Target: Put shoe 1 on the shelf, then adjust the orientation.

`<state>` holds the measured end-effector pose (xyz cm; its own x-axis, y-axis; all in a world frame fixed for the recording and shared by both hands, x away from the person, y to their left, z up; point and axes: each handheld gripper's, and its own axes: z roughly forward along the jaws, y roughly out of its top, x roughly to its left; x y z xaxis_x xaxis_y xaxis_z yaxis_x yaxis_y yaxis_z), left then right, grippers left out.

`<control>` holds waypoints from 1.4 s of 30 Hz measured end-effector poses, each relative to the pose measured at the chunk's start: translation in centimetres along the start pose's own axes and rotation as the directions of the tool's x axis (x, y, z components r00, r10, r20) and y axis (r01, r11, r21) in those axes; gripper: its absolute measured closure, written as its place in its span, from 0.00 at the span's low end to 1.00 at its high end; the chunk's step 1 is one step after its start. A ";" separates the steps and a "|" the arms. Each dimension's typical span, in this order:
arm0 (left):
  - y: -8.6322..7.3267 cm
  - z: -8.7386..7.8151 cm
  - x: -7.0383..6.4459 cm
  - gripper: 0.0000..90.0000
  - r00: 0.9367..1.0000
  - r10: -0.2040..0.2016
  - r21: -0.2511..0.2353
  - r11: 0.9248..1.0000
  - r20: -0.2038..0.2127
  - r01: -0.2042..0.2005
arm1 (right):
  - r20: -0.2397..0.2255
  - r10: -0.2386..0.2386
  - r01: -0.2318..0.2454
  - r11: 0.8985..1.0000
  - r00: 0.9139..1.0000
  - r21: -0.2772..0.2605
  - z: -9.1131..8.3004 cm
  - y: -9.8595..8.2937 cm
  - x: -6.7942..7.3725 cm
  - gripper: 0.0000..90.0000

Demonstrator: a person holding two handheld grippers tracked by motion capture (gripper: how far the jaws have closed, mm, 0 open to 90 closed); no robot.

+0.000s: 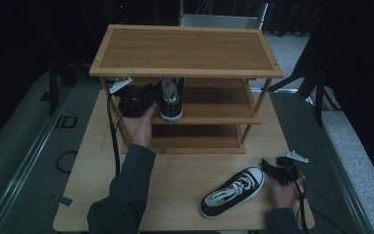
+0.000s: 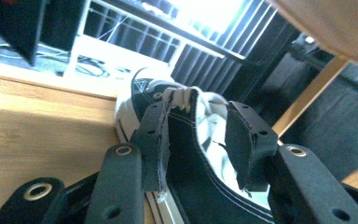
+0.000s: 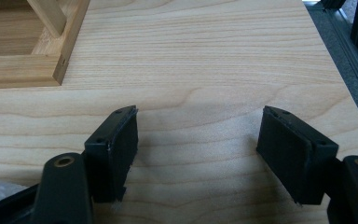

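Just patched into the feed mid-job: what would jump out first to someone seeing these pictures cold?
The wooden shoe rack at the far middle of the table, with one black-and-white sneaker on its middle shelf. The left gripper has its jaws around that sneaker's collar. The second sneaker lies on the table near the front right, beside the open right gripper.

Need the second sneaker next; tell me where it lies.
In the high view, the loose sneaker lies on the table at front right, beside the right gripper, before the shoe rack.
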<state>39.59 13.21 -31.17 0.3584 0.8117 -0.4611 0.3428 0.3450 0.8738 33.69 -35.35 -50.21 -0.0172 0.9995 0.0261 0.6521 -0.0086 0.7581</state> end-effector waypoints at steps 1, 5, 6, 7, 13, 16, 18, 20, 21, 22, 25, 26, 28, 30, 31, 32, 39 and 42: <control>0.0 -0.2 0.1 0.67 1.000 0.005 0.005 1.000 -0.003 -0.005 | 0.000 0.000 0.000 1.000 1.000 0.000 0.0 0.0 0.0 0.32; -0.1 -0.8 0.5 0.66 1.000 0.001 0.011 1.000 0.007 -0.002 | -0.001 0.001 -0.001 1.000 1.000 -0.001 0.0 0.0 0.0 0.32; -0.2 -1.1 0.6 0.66 1.000 0.004 0.013 1.000 0.011 -0.004 | -0.001 0.002 -0.002 1.000 1.000 -0.001 0.0 0.0 0.0 0.32; -0.2 -1.1 0.6 0.66 1.000 0.004 0.013 1.000 0.011 -0.004 | -0.001 0.002 -0.002 1.000 1.000 -0.001 0.0 0.0 0.0 0.32; -1.1 -2.4 0.4 0.64 0.998 0.048 0.039 0.998 0.039 -0.049 | 0.000 0.001 -0.001 1.000 1.000 0.000 0.0 0.0 0.0 0.32; -1.6 -3.3 0.3 0.63 0.997 0.062 0.035 0.997 0.041 -0.063 | 0.000 0.001 -0.001 1.000 1.000 -0.001 0.0 0.0 0.0 0.32; -1.9 -3.8 0.3 0.63 0.997 0.064 0.037 0.997 0.038 -0.066 | 0.000 0.002 -0.002 1.000 1.000 -0.001 0.0 0.0 0.0 0.32; -2.3 -4.3 0.4 0.63 0.997 0.070 0.043 0.997 0.041 -0.071 | 0.000 0.001 -0.001 1.000 1.000 0.000 0.0 0.0 0.0 0.32; -2.5 -4.5 0.3 0.63 0.996 0.075 0.044 0.996 0.044 -0.077 | 0.000 0.001 -0.001 1.000 1.000 0.000 0.0 0.0 0.0 0.32; -2.7 -4.7 0.3 0.63 0.996 0.082 0.052 0.995 0.046 -0.084 | -0.001 0.000 0.000 1.000 1.000 0.000 0.0 0.0 0.0 0.32; -3.5 -5.2 0.2 0.62 0.992 0.119 0.063 0.991 0.034 -0.121 | -0.002 -0.003 0.003 1.000 1.000 0.001 0.0 0.0 0.0 0.32; -3.7 -5.4 0.2 0.62 0.992 0.123 0.067 0.990 0.036 -0.125 | -0.002 -0.003 0.003 1.000 1.000 0.001 0.0 0.0 0.0 0.32; -4.4 -5.7 0.4 0.62 0.991 0.134 0.080 0.987 0.026 -0.136 | 0.003 -0.007 0.007 1.000 1.000 0.002 0.0 0.0 0.0 0.33; -5.4 -5.9 0.7 0.62 0.989 0.145 0.103 0.984 0.023 -0.146 | 0.007 -0.009 0.009 1.000 1.000 0.001 0.0 0.0 0.1 0.33; -5.7 -6.0 0.8 0.62 0.988 0.153 0.111 0.982 0.017 -0.154 | 0.008 -0.011 0.011 1.000 1.000 0.003 0.0 0.0 0.1 0.33; -5.7 -6.0 0.8 0.62 0.988 0.153 0.111 0.982 0.017 -0.154 | 0.007 -0.010 0.010 1.000 1.000 0.001 0.0 0.0 0.1 0.33; -8.5 -6.2 2.0 0.62 0.983 0.181 0.161 0.971 0.000 -0.179 | -0.010 -0.035 0.036 0.998 0.999 0.042 -0.1 0.5 0.0 0.41; -10.5 -6.2 3.3 0.62 0.984 0.176 0.204 0.964 -0.017 -0.169 | -0.038 0.018 -0.017 1.000 0.999 0.017 -0.8 0.6 -0.5 0.52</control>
<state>31.80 15.20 -40.97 0.3984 0.8675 -0.2979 0.4472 0.0999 0.8889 33.45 -35.85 -49.28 -0.0344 0.9973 0.0646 0.6647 -0.0254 0.7466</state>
